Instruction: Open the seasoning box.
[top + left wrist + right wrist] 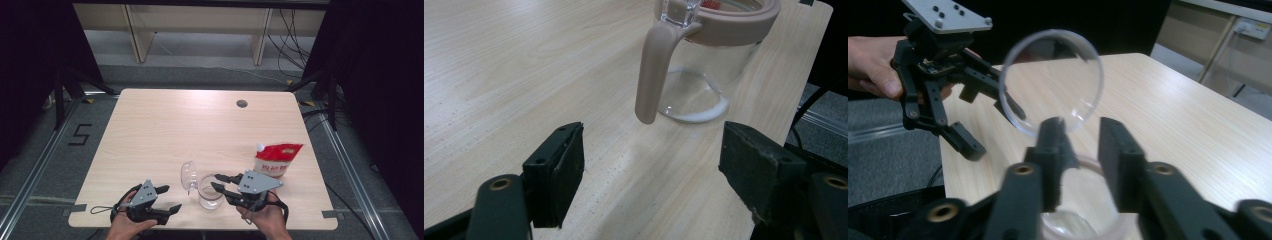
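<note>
The right claw [218,181] lies level over the glass jar [210,192], its jaws parted just behind the jar's raised clear lid [1052,80], pressing nothing. The left claw [167,198] rests low on the tabletop [165,125], released, the jar just ahead. The left gripper view shows the jar's beige handle [651,75]; the high view shows a red pouch [276,157] beyond the right claw.

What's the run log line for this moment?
left gripper: open, idle | right gripper: open over glass jar | lid: flipped up | pouch: upright
</note>
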A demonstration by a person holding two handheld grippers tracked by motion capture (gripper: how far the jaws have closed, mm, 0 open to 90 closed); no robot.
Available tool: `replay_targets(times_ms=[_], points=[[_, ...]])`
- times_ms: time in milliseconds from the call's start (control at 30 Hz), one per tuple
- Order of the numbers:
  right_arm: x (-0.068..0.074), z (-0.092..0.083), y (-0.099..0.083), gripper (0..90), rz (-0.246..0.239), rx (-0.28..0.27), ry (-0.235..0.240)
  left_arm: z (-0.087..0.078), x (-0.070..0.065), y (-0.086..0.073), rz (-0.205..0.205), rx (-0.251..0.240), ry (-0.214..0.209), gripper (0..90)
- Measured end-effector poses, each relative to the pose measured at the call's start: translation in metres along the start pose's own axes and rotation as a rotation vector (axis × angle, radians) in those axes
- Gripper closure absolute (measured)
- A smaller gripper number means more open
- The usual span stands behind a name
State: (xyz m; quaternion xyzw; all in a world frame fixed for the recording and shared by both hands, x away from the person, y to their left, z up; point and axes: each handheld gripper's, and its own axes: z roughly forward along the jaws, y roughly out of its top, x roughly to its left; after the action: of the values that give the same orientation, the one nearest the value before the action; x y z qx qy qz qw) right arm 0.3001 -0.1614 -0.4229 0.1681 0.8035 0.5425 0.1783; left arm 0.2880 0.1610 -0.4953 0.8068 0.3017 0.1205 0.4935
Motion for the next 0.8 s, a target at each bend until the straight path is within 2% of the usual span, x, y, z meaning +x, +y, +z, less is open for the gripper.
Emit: replay_targets(times_ms=[33,67,100,133,167,200,233,267,300,333,367,433,467,500,533,567,633,667,700,733,767,800], points=[[-0.005,-0.01,-0.008,57.7,0.013,-0.004,-0.012,0.0,0.0,0.0,0.009,0.011,0.003,25.0],[-0.005,-0.01,-0.008,57.7,0.013,-0.004,-0.012,0.0,0.0,0.0,0.009,0.011,0.003,24.8],[-0.007,-0.016,-0.012,55.6,0.009,-0.013,-0.036,0.0,0.001,0.0,0.015,0.023,0.011,24.8],[-0.011,-0.024,-0.017,53.3,0.003,-0.01,-0.036,0.0,0.002,-0.001,0.024,0.024,0.012,24.5],[-0.012,-0.029,-0.021,51.3,0.025,-0.006,-0.032,0.0,0.002,0.0,0.014,0.02,0.013,24.4],[-0.015,-0.042,-0.029,48.0,0.033,-0.01,-0.059,-0.001,0.001,0.0,0.004,0.017,0.006,24.4],[-0.015,-0.042,-0.029,48.0,0.033,-0.01,-0.059,-0.001,0.001,0.0,0.004,0.017,0.006,24.3],[-0.018,-0.053,-0.038,46.1,0.024,0.019,-0.073,-0.001,0.001,0.0,0.013,0.022,0.01,24.3],[-0.019,-0.058,-0.043,45.1,0.028,0.023,-0.096,-0.001,0.001,0.0,0.006,0.018,0.007,24.3],[-0.019,-0.058,-0.043,45.1,0.028,0.023,-0.096,-0.001,0.001,0.0,0.006,0.018,0.007,24.3],[-0.024,-0.067,-0.054,43.7,0.048,0.031,-0.101,-0.001,0.0,0.0,0.007,0.018,0.008,24.3],[-0.027,-0.072,-0.058,42.5,0.037,0.044,-0.114,-0.001,0.0,0.0,0.006,0.017,0.007,24.3],[-0.032,-0.079,-0.067,41.2,0.067,0.057,-0.142,-0.001,0.0,0.001,0.003,0.014,0.006,24.3],[-0.032,-0.079,-0.067,41.2,0.067,0.057,-0.142,-0.001,0.0,0.001,0.003,0.014,0.006,24.3],[-0.038,-0.086,-0.076,39.3,0.086,0.079,-0.174,-0.002,0.001,0.001,0.01,0.023,0.014,24.2],[-0.042,-0.088,-0.078,39.0,0.071,0.084,-0.185,-0.002,0.001,0.001,0.01,0.023,0.014,24.2],[-0.044,-0.091,-0.082,38.8,0.082,0.091,-0.195,-0.001,0.001,0.001,0.009,0.023,0.008,24.2],[-0.051,-0.098,-0.087,37.5,0.082,0.105,-0.221,-0.001,0.001,0.0,0.009,0.023,0.006,24.2],[-0.052,-0.101,-0.089,36.5,0.11,0.108,-0.237,0.0,0.001,0.0,0.001,0.017,-0.003,24.2],[-0.054,-0.104,-0.09,37.0,0.106,0.096,-0.234,0.0,0.001,0.0,0.0,0.016,-0.001,24.0],[-0.053,-0.109,-0.091,36.7,0.132,0.103,-0.257,0.0,0.001,0.0,0.0,0.016,-0.001,23.6],[-0.053,-0.109,-0.091,36.7,0.132,0.103,-0.257,-0.001,0.002,0.0,0.021,0.035,0.01,23.6]])
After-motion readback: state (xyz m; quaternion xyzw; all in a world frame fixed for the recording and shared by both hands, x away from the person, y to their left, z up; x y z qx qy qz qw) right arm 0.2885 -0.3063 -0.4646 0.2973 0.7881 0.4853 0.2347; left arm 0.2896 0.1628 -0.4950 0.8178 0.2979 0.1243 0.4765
